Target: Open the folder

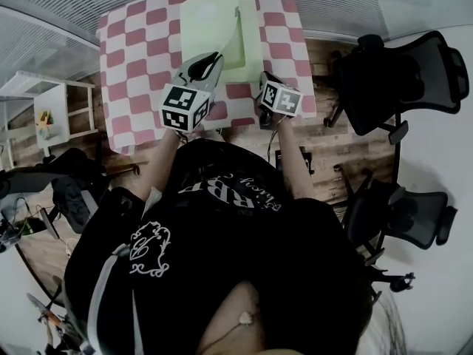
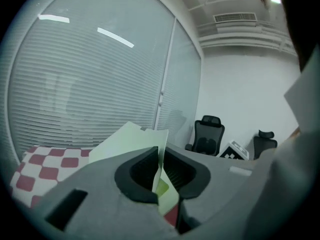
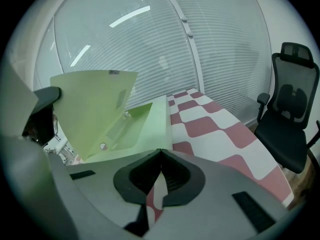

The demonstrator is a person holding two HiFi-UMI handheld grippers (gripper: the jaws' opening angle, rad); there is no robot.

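Observation:
A light green folder (image 1: 247, 46) lies on the red-and-white checked table (image 1: 140, 58), and its front cover (image 1: 211, 13) is raised at a slant. My left gripper (image 1: 214, 56) is shut on the cover's free edge. In the left gripper view the thin green cover (image 2: 135, 139) runs between the closed pads of the left gripper (image 2: 161, 154). My right gripper (image 1: 264, 76) sits at the folder's near right corner, shut, with nothing between its jaws. In the right gripper view the right gripper (image 3: 160, 151) points at the folder's lower half (image 3: 155, 126), beneath the lifted cover (image 3: 92, 106). Whether it touches the folder I cannot tell.
Window blinds (image 3: 165, 49) run behind the table's far side. Two black office chairs (image 1: 403, 80) (image 1: 403, 213) stand on the wood floor to the right. A white shelf unit (image 1: 52, 109) stands to the left. The person's dark shirt fills the lower head view.

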